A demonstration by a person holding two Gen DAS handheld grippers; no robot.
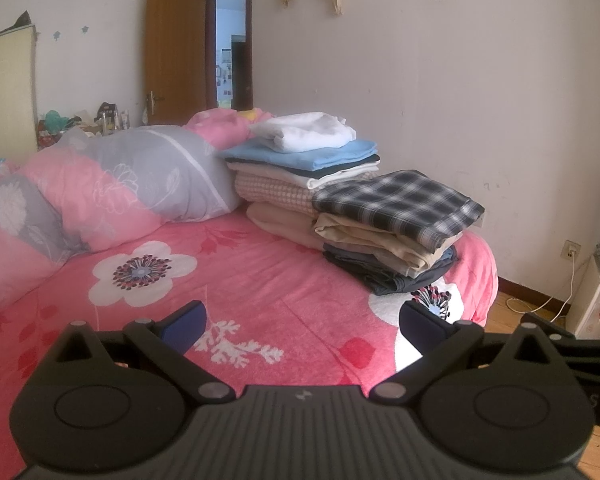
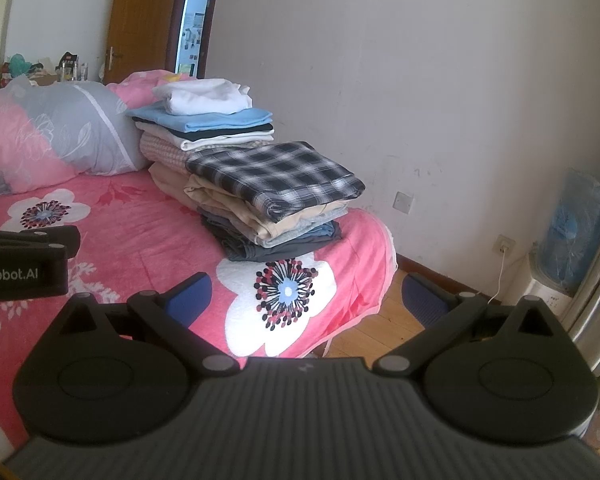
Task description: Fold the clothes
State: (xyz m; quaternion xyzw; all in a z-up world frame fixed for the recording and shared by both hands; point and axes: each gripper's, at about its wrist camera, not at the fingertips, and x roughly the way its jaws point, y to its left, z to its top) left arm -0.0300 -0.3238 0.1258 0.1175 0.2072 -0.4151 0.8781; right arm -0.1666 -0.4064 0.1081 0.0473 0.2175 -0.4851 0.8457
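Fingers of both grippers, left (image 1: pixel 303 322) and right (image 2: pixel 306 294), gaped wide and empty above the bed (image 1: pixel 260 280); folded clothes (image 1: pixel 396 204) sat stacked by the wall, so we judged fetching another garment best.

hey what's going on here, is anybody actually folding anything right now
Not at this moment. The left gripper and right gripper both hang open and empty over the pink floral bedspread. Two stacks of folded clothes sit near the bed's far corner: a plaid piece tops the nearer stack, a white one the farther.
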